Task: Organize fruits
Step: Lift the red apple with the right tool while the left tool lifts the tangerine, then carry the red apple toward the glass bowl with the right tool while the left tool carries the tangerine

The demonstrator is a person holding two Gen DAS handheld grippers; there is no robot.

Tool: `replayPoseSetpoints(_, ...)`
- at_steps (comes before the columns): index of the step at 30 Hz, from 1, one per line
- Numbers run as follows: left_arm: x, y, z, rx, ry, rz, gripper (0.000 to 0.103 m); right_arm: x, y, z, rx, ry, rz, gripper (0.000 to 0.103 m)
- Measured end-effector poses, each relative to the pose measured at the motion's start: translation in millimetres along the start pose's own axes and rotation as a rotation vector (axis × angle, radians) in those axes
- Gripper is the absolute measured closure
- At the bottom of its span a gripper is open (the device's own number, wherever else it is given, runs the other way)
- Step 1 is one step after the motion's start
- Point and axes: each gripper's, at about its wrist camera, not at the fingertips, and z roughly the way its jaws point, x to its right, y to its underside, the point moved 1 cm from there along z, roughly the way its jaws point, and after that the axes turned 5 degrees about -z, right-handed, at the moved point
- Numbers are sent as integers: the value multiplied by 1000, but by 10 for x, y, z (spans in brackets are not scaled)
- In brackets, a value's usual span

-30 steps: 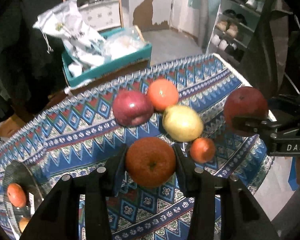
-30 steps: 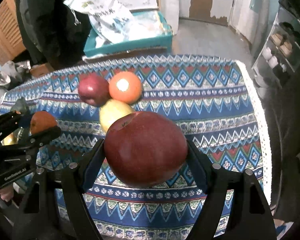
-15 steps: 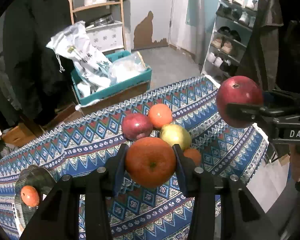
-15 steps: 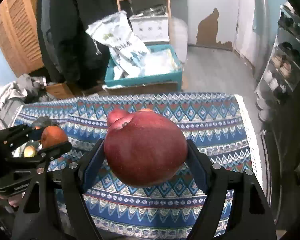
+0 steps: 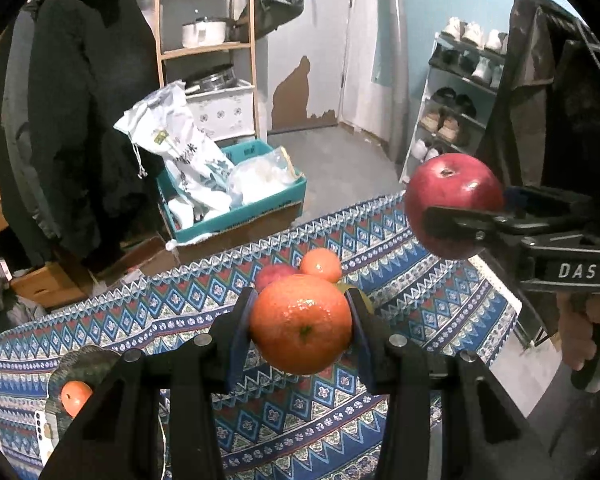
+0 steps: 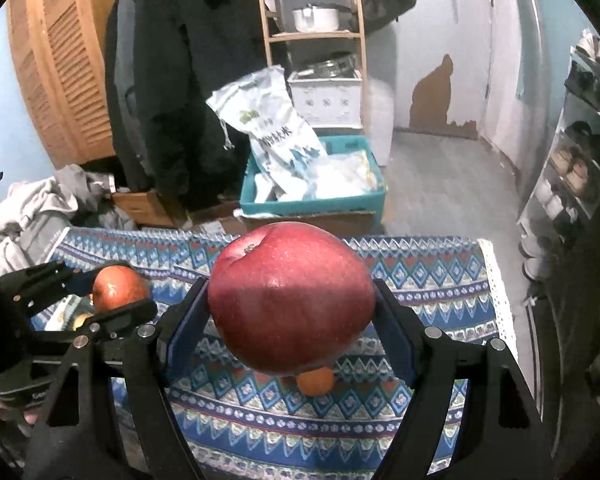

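Note:
My left gripper (image 5: 300, 330) is shut on a big orange (image 5: 300, 322), held well above the patterned tablecloth (image 5: 420, 304). My right gripper (image 6: 292, 308) is shut on a large red apple (image 6: 290, 296), also raised high; in the left wrist view that apple (image 5: 452, 200) hangs at the right. Behind the orange, on the cloth, lie a red apple (image 5: 274, 274), a small orange (image 5: 320, 265) and a yellow-green fruit (image 5: 364, 300), mostly hidden. A dark plate (image 5: 80, 360) at the left holds a small orange (image 5: 75, 397). Another small orange (image 6: 316, 380) peeks out under the held apple.
Beyond the table's far edge stand a teal crate (image 5: 236, 200) with white bags, a wooden shelf (image 5: 208, 48) and a dark coat (image 5: 84, 100). A shoe rack (image 5: 460, 92) is at the right. A hand (image 5: 584, 332) holds the right gripper's handle.
Both grippers rose with their fruit still gripped, so the table and its fruit now look smaller and lower. The views tilted up, showing more of the room.

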Motion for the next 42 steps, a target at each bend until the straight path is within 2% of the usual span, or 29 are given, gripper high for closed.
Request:
replayPoseSetpoints(9, -115, -47, -241, 47, -9, -13, 58, -212, -175, -19, 28, -29, -22, 25)
replayPoseSetpoints(17, -374, -52, -389, 66, -34, -64, 58, -496, -329, 19, 43, -70, -58, 25)
replayPoseSetpoints(31, -965, 85, -591, 77, -110, -160, 58, -1087, -547, 299, 16, -161, -124, 25)
replayPoseSetpoints(42, -1541, 275, -737, 76, -190, -246, 58, -1668, -663, 641, -39, -244, -179, 25)
